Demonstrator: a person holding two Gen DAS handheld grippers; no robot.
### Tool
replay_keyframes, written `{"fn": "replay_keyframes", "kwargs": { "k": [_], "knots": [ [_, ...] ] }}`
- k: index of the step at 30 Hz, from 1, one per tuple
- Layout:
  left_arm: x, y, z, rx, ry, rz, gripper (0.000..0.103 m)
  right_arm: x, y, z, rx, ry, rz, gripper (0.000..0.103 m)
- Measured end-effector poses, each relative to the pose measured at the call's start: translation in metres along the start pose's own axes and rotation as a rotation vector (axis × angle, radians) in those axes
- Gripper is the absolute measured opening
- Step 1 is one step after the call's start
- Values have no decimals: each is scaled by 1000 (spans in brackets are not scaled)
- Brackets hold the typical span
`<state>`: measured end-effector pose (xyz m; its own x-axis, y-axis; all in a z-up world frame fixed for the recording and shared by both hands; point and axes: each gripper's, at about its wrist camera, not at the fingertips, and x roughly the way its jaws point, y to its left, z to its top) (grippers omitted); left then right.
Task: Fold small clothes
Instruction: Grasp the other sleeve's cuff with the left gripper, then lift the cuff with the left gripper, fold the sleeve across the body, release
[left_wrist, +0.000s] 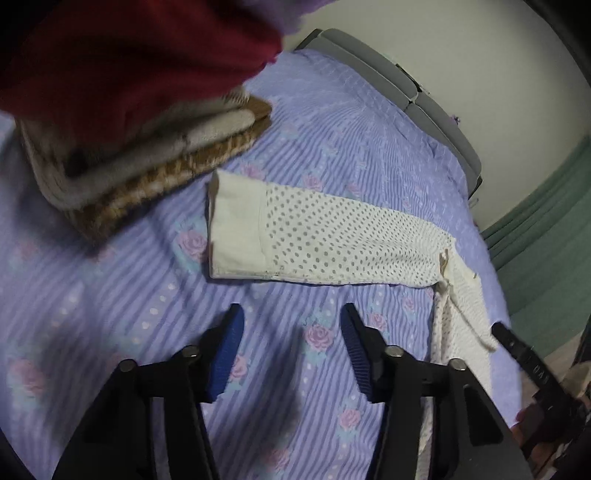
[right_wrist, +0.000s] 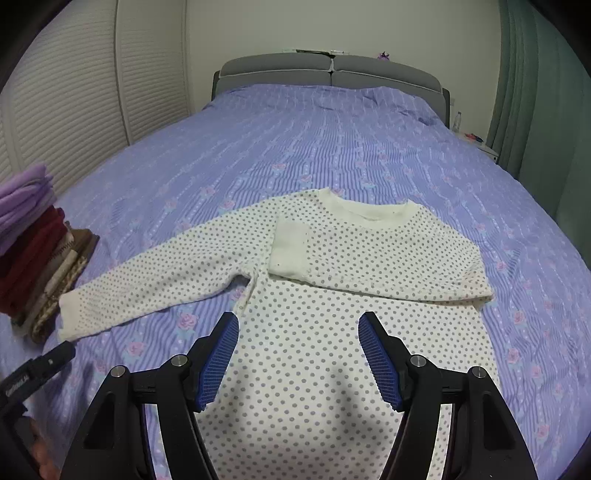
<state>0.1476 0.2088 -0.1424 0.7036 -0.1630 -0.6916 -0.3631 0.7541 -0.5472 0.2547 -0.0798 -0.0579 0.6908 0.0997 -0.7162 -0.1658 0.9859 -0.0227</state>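
A small white top with grey dots (right_wrist: 325, 347) lies flat on the bed. Its right sleeve is folded across the chest, cuff (right_wrist: 290, 249) near the collar. Its left sleeve (right_wrist: 155, 280) stretches out to the left; it also shows in the left wrist view (left_wrist: 332, 240), with its plain cuff (left_wrist: 236, 229) pointing left. My left gripper (left_wrist: 291, 328) is open and empty, just above the bedspread in front of that sleeve. My right gripper (right_wrist: 299, 332) is open and empty over the top's body.
A stack of folded clothes (right_wrist: 37, 243) in purple, red, grey and brown sits at the bed's left edge, close to the sleeve cuff; it also shows in the left wrist view (left_wrist: 147, 147). The purple flowered bedspread (right_wrist: 332, 147) reaches back to a grey headboard (right_wrist: 332, 70).
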Motion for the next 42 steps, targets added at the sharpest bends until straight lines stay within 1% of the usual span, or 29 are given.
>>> {"fn": "replay_keyframes", "kwargs": {
  "k": [1, 2, 4, 5, 12, 13, 14, 15, 17, 19, 21, 23, 25, 26, 28, 30, 31, 34, 35, 37, 38, 40, 42],
  "knots": [
    [5, 6, 1, -44, 9, -33, 45, 2, 0, 0, 1, 4, 1, 68],
    [8, 9, 1, -76, 10, -47, 44, 4, 0, 0, 1, 8, 2, 68],
    [14, 15, 3, -126, 9, -66, 43, 7, 0, 1, 2, 12, 3, 68],
    [15, 17, 4, -139, 0, -64, 41, 8, 0, 1, 0, 14, 3, 68],
    [27, 20, 24, -181, -46, -58, 41, 21, -3, 3, 4, 38, -5, 68],
    [28, 20, 26, -179, -52, -51, 40, 22, -4, 3, 6, 42, -5, 68],
    [28, 19, 28, -172, -63, -36, 33, 24, -5, 3, 9, 46, -5, 68],
    [29, 17, 29, -162, -72, -17, 31, 25, -6, 3, 10, 49, -5, 68],
    [31, 10, 31, -118, -82, 35, 19, 28, -7, 2, 11, 54, -3, 68],
    [29, -2, 31, -53, -91, 70, 14, 30, -9, 2, 7, 56, -8, 68],
    [20, -17, 28, 9, -121, 95, 13, 32, -11, 2, 4, 57, -13, 68],
    [7, -43, 27, 113, -179, 127, 13, 32, -16, 2, 12, 59, -12, 68],
    [-7, -79, 29, 239, -232, 139, 12, 31, -21, 3, 27, 58, -3, 68],
    [-11, -91, 31, 284, -247, 142, 12, 30, -25, 3, 38, 56, 1, 68],
    [-25, -130, 43, 402, -281, 119, 11, 26, -32, 4, 59, 48, 14, 68],
    [-32, -157, 58, 465, -294, 96, 11, 20, -40, 6, 79, 39, 26, 68],
    [-36, -178, 68, 516, -293, 80, 11, 16, -44, 8, 85, 31, 31, 68],
    [-44, -217, 92, 597, -297, 19, 11, 3, -60, 14, 102, -5, 34, 68],
    [-46, -228, 97, 616, -313, 28, 11, -2, -66, 16, 113, -18, 37, 68],
    [-44, -254, 108, 686, -362, 78, 11, -9, -78, 21, 136, -34, 44, 68],
    [-43, -262, 111, 702, -369, 88, 10, -13, -86, 23, 152, -45, 48, 68],
    [-38, -282, 120, 718, -353, 69, 10, -22, -99, 27, 176, -71, 58, 68],
    [-28, -300, 117, 742, -323, 43, 10, -26, -111, 30, 191, -87, 53, 68]
  ]
}}
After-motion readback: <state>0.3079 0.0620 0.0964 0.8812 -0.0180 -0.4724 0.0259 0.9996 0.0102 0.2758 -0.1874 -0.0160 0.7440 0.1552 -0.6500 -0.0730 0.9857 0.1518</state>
